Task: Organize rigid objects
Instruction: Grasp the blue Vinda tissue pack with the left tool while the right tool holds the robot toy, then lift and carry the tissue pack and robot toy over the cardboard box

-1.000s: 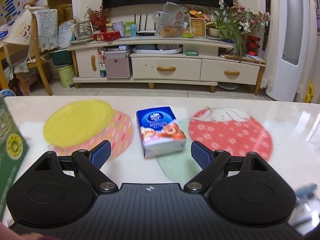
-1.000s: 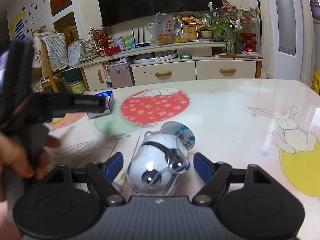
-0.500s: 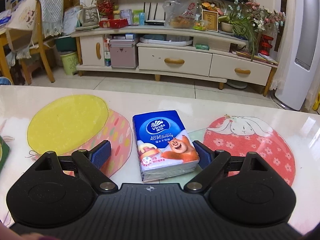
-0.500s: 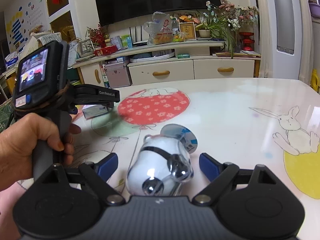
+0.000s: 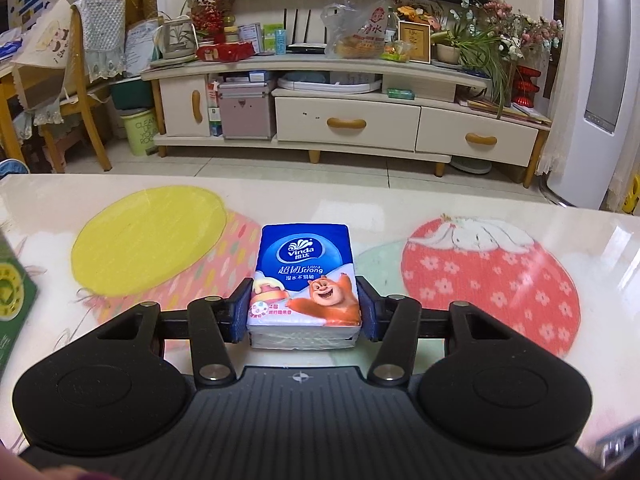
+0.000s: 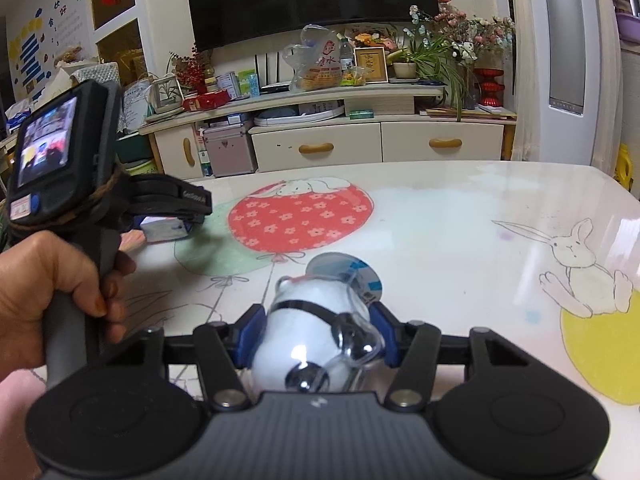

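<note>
A blue tissue pack [image 5: 306, 276] with a cartoon bear lies flat on the printed table. My left gripper [image 5: 304, 314] is closing, its blue pads pressed against the pack's two long sides near its front end. In the right wrist view a white panda-shaped bottle [image 6: 316, 340] lies on its side, its round blue-and-white base [image 6: 352, 270] pointing away. My right gripper [image 6: 318, 338] is closing too, with both pads against the bottle's body. That view also shows the left gripper [image 6: 188, 220] at the far left, held by a hand [image 6: 52, 280], over the tissue pack [image 6: 162, 230].
A green box [image 5: 12, 304] lies at the table's left edge in the left wrist view. The table [image 6: 460, 240] has printed balloons and rabbits; its far edge faces a TV cabinet [image 5: 348, 120]. A wooden chair [image 5: 80, 80] stands at the back left.
Both grippers have gone from wide apart to pressed on their objects: the left on the tissue pack, the right on the panda bottle. The left gripper first moved forward around the pack.
</note>
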Demonstrator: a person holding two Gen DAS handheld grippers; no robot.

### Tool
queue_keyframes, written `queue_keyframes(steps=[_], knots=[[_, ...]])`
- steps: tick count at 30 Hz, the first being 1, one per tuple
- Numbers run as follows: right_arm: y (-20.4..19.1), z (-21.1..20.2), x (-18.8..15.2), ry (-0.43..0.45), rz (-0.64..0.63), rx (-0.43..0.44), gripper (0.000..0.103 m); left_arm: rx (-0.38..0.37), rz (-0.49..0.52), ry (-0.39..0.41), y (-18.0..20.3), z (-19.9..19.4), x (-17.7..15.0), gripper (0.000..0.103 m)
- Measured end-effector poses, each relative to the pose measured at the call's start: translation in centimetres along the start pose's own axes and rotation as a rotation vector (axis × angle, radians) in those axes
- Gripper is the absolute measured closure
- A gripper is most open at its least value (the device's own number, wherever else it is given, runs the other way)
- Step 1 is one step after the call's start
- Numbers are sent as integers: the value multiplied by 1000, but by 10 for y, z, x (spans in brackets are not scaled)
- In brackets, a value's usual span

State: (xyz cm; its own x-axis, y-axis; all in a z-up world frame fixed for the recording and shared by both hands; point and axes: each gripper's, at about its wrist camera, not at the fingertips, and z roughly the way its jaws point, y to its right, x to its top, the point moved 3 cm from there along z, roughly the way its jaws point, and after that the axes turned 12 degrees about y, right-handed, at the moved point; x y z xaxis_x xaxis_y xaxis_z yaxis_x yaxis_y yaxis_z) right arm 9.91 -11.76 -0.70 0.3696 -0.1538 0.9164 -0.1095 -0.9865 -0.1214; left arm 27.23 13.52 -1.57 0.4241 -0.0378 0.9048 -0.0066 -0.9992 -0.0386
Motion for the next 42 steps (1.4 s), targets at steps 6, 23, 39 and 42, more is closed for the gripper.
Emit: queue_keyframes(steps=[6,23,39,42], knots=[[1,1,0,2,6,5,46,3,15,-2,-4,-26,-13,38],[-10,-20,-10,6,-19,25,46,8,49,-4,-22,-112,-60,38],[-22,-56,-30,8,-15,-21,47,-35,104,10,-28,-157,-82,39],[-24,-64,-34,6,-19,-25,47,-51,100,3,-31,-165,-85,39]])
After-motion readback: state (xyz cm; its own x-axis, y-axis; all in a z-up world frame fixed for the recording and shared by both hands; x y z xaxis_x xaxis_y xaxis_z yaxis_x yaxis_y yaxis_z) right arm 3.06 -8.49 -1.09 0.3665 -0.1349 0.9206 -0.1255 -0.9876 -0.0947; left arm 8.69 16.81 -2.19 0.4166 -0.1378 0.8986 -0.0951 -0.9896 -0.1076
